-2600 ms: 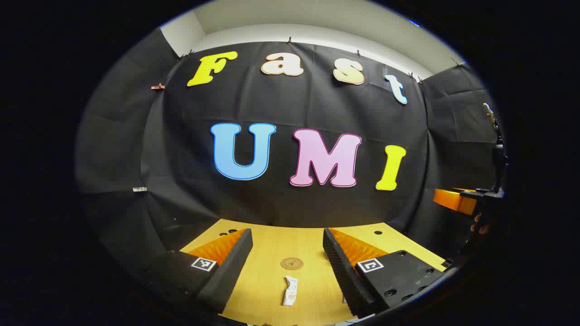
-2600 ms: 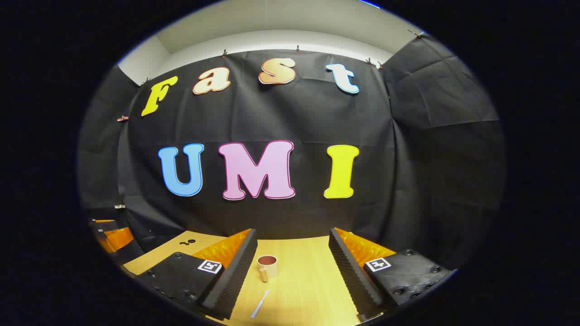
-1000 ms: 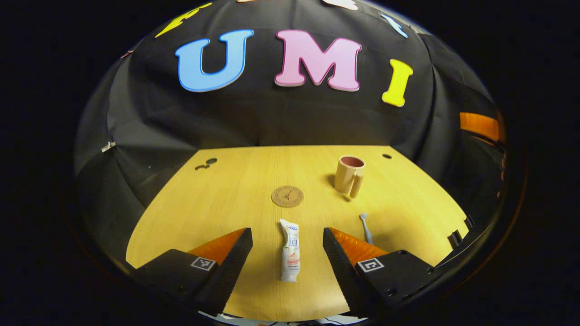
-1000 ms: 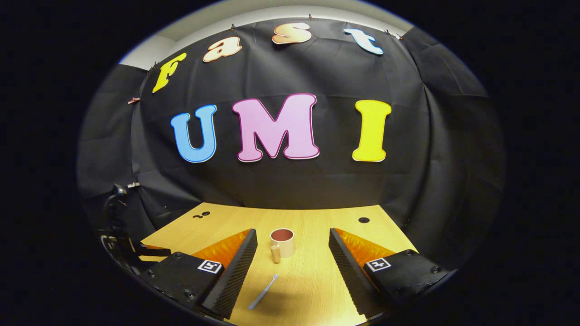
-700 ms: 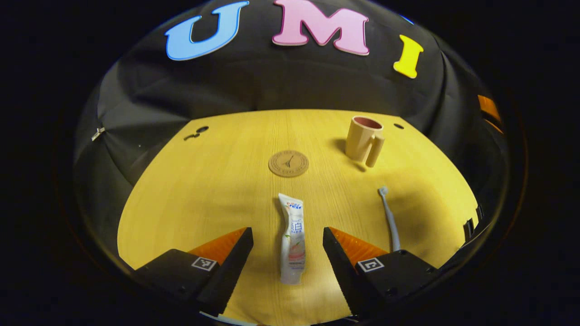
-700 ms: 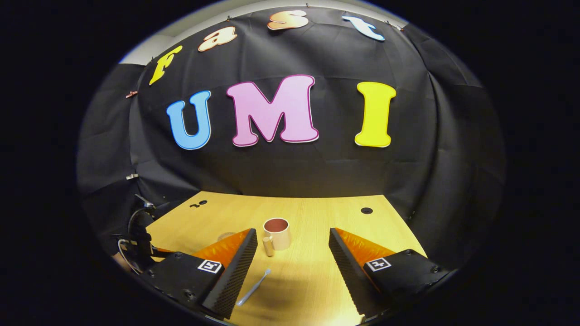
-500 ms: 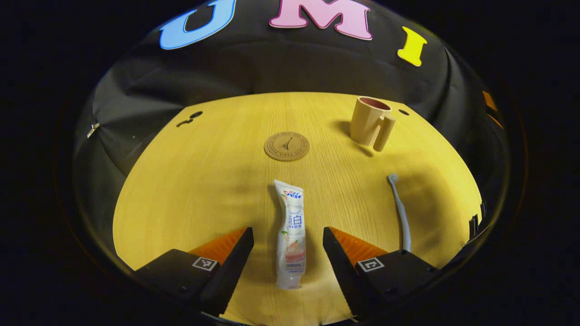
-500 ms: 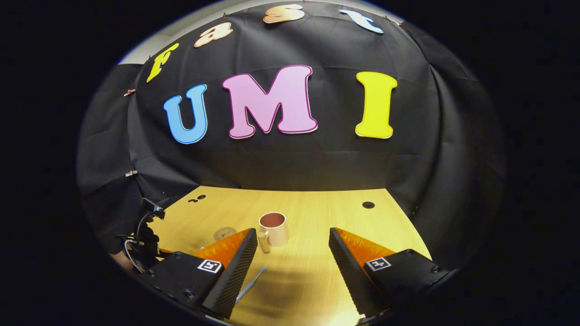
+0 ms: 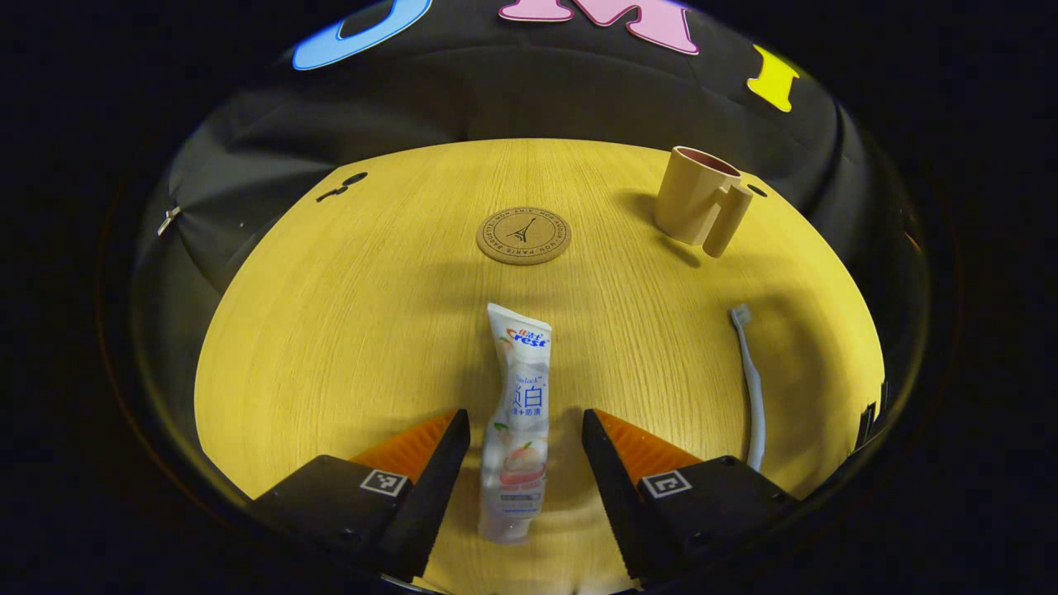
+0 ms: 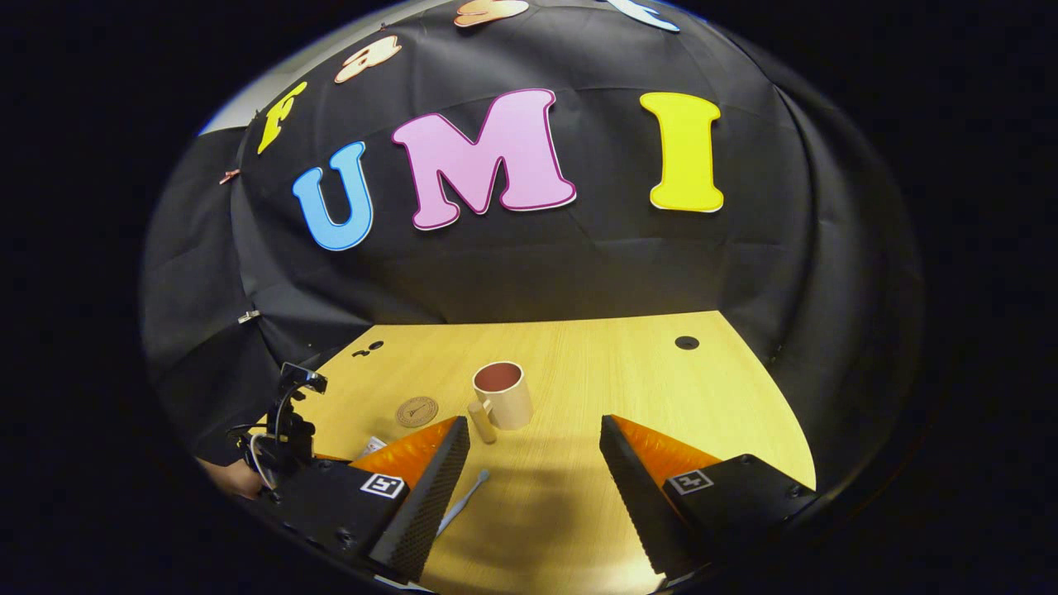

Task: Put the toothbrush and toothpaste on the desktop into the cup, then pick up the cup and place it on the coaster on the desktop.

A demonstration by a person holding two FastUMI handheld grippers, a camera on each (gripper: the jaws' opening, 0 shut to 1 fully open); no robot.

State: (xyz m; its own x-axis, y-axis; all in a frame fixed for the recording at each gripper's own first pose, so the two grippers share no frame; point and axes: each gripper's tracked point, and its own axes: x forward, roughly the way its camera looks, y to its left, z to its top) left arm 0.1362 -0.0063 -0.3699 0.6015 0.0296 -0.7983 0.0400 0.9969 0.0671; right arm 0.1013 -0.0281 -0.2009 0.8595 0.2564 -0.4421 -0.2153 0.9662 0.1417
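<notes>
here both hand-held grippers spread; left (image 9: 519, 430) straddles toothpaste (image 9: 517, 413), cap end cut off

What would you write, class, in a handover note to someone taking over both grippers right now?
Left gripper: open, straddling the toothpaste, not gripping yet.
Right gripper: open, holding nothing, toothbrush near its left finger.
Cup: upright on the desktop, holding nothing, off the coaster.
Done: nothing.
Left: toothpaste and toothbrush into cup, then cup onto coaster.

A white printed toothpaste tube (image 9: 517, 417) lies flat between the left jaws; pale slim toothbrush (image 9: 750, 382), upright beige handled cup (image 9: 698, 207) and round brown coaster (image 9: 523, 235) lie beyond.
</notes>
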